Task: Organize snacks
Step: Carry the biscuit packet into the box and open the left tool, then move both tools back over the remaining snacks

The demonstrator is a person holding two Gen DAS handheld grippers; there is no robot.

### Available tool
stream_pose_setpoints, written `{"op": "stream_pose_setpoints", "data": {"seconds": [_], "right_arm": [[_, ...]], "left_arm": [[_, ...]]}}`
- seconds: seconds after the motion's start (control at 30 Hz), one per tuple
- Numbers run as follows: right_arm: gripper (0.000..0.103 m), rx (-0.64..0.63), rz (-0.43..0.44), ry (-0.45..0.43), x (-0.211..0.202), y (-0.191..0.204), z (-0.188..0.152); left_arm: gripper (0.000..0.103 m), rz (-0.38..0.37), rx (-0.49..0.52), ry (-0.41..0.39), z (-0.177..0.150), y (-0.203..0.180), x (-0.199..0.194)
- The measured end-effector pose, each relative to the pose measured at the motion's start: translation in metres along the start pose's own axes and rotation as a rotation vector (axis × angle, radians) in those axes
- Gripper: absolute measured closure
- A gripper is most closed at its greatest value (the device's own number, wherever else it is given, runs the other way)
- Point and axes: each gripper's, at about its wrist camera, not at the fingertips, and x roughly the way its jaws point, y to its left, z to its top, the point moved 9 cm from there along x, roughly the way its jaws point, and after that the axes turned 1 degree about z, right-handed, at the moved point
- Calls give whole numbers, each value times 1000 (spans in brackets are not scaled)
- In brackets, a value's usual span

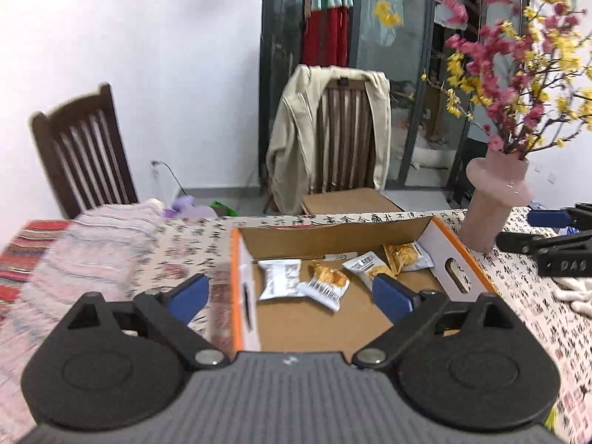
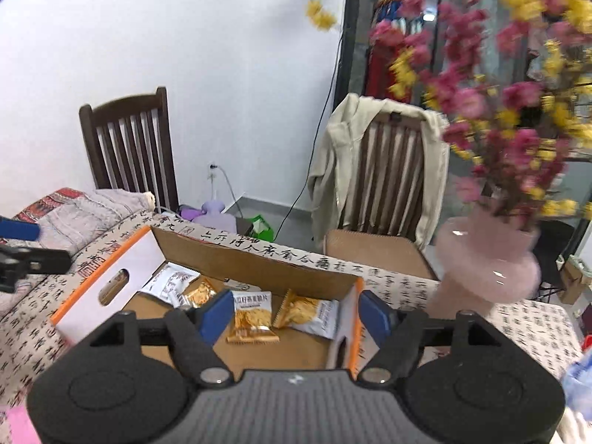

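Observation:
An open cardboard box [image 1: 462, 259] with white sides and orange rims stands on the table, holding several snack packets. In the left wrist view a silver packet [image 1: 277, 277] and gold-and-white packets [image 1: 327, 283] lie on its floor. My left gripper [image 1: 292, 292] hovers above the box's near left wall, open, with nothing between its blue pads. From the right wrist view the same box [image 2: 107, 277] holds an upright gold packet [image 2: 251, 316] and another gold packet [image 2: 307, 312]. My right gripper [image 2: 298, 314] hangs over the box's right wall, open and empty.
A pink vase [image 1: 495, 199] of pink and yellow blossoms stands right of the box, close to the right gripper [image 1: 547, 244]. Folded striped cloth [image 1: 92, 244] lies at the left. Two wooden chairs stand behind the table, one [image 1: 333, 140] draped with a beige jacket.

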Motion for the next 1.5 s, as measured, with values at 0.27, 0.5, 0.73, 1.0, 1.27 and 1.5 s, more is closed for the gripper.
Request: {"op": "stream_pose_setpoints", "data": {"seconds": [0.27, 0.5, 0.73, 1.0, 1.27, 1.5], "right_arm": [[16, 55, 51, -114, -92, 14, -45], [12, 56, 103, -171, -153, 48, -112], [10, 88, 167, -169, -189, 80, -192], [10, 108, 178, -127, -212, 98, -272], [10, 135, 156, -117, -232, 98, -320], [10, 148, 136, -124, -243, 89, -328]], "left_arm": [[0, 1, -23, -79, -61, 3, -101], [0, 28, -102, -128, -140, -4, -157], [0, 74, -86, -135, -220, -21, -186], [0, 87, -4, -98, -276, -32, -200], [0, 47, 4, -84, -303, -48, -205], [0, 26, 1, -72, -307, -56, -204]]}}
